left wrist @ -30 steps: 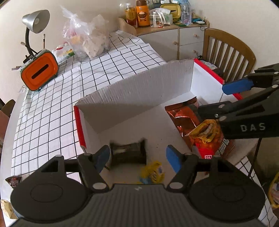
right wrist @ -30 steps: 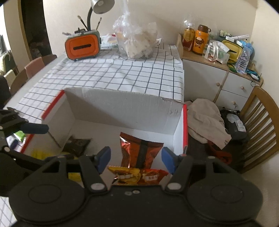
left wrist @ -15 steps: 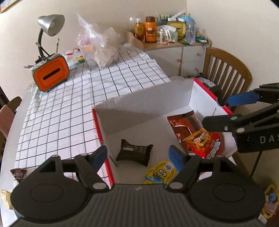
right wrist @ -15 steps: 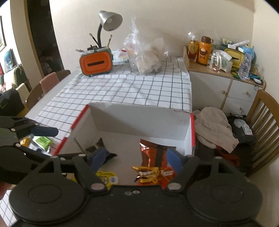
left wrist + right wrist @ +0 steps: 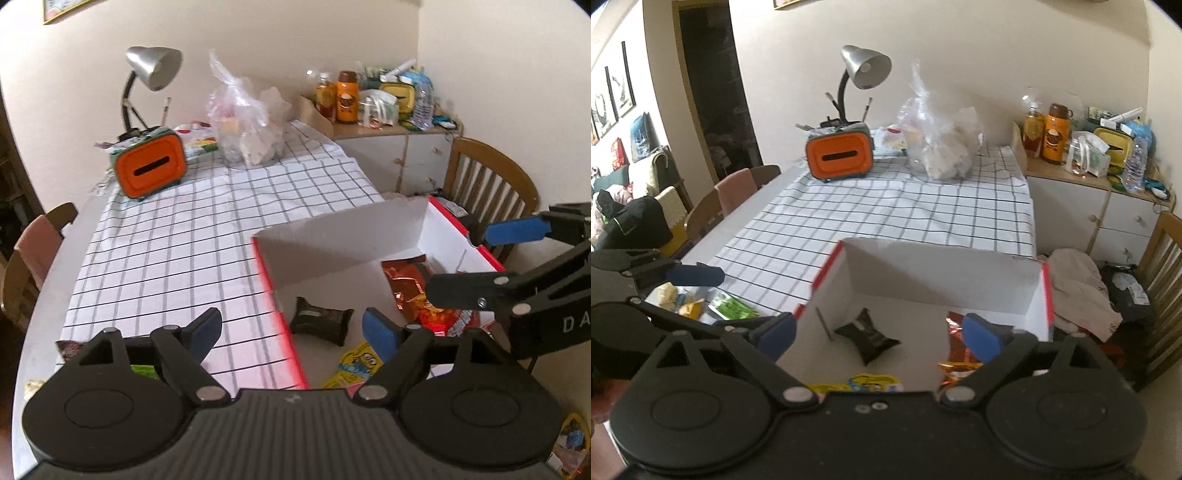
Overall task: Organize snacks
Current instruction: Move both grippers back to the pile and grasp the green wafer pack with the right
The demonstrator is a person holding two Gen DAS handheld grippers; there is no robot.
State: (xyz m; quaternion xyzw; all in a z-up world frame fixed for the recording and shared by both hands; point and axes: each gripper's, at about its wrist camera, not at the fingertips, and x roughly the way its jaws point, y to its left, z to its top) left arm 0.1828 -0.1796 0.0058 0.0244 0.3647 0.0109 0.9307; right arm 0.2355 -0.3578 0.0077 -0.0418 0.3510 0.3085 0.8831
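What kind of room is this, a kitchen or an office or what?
Most likely a home dining room. A table under a checked tablecloth has wooden chairs around it, and a sideboard crowded with bottles and household clutter stands against the wall.

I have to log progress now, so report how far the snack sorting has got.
Done: the cardboard box holds a dark packet, a yellow Minions packet and orange-red chip bags. In hand: nothing; the left gripper and right gripper are open. Left: loose snacks lie on the table beside the box.
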